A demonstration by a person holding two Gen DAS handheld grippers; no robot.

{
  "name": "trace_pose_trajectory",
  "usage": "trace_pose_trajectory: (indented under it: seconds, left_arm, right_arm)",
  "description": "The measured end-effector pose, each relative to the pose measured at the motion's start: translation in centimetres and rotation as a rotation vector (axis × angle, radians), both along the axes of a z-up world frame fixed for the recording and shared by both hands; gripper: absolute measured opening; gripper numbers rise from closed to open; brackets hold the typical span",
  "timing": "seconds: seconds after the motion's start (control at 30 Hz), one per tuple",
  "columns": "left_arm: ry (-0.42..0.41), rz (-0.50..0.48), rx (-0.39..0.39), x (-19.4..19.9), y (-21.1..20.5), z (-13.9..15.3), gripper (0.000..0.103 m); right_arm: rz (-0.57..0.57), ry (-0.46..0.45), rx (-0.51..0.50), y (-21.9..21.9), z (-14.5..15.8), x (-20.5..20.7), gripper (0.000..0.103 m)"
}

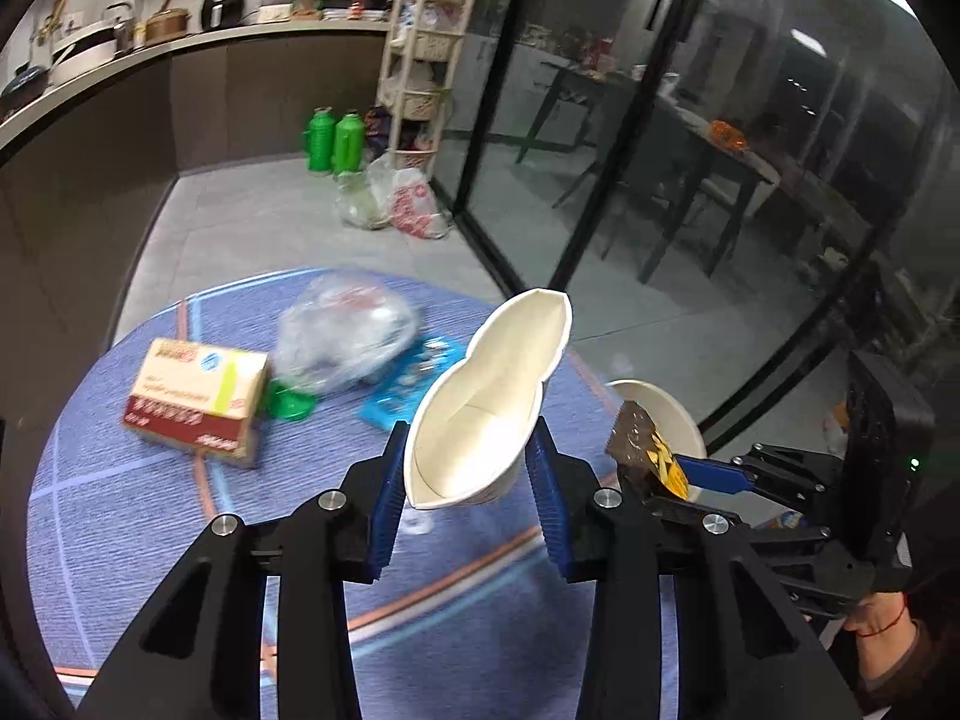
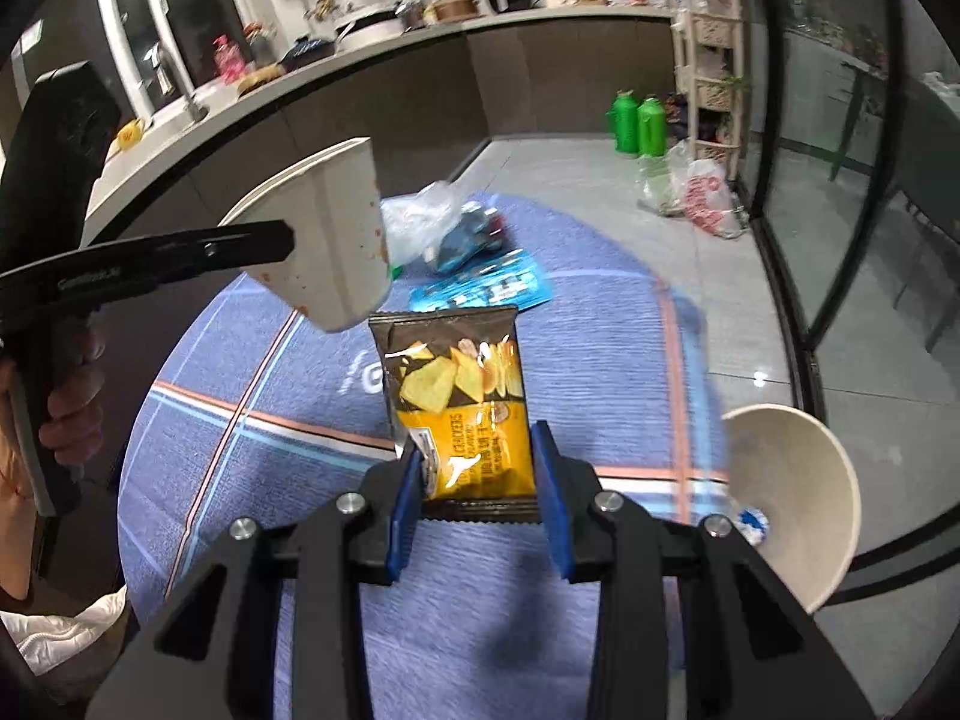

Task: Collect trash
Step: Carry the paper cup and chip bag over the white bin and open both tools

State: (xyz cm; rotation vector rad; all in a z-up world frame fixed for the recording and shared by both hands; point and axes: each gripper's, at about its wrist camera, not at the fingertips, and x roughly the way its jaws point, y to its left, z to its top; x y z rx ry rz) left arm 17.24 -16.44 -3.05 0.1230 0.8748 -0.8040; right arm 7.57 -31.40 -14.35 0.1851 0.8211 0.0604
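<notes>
While a squashed paper cup (image 1: 486, 402) and a chip bag (image 2: 462, 408) are being held in the jaws, a cardboard box (image 1: 198, 402), clear bag (image 1: 345, 336) and blue wrapper (image 2: 480, 291) are being left lying beyond the cup on the rug (image 1: 132, 540).

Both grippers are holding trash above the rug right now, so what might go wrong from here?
1. The paper cup is squashed flat between the left gripper pads; it may buckle further and slip out.
2. The stains on its side suggest residue that might drip on the blue rug.
3. The right gripper pinches only the lower end of the cracker packet, so the slick wrapper may slide free.
</notes>
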Motion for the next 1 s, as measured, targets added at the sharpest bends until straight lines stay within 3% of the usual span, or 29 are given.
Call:
trace_pose_trajectory:
  seconds: [0.2, 0.47, 0.67, 1.0]
  left_arm:
    - [0.005, -0.092, -0.030, -2.1, -4.7, 1.1, 0.037]
    - [0.024, -0.216, 0.005, -4.3, -13.2, -0.5, 0.037]
    - [0.053, -0.287, 0.048, -5.2, -19.4, -2.6, 0.037]
    - [0.076, -0.360, 0.170, -5.4, -27.0, -8.3, 0.037]
  right_arm:
    - [-0.136, -0.027, 0.000, -5.4, 1.1, -3.8, 0.035]
    - [-0.288, -0.022, 0.021, -12.3, -0.2, -7.6, 0.036]
    - [-0.367, 0.017, 0.044, -16.4, -2.9, -9.2, 0.036]
    - [-0.399, 0.108, 0.097, -20.2, -8.9, -9.1, 0.036]
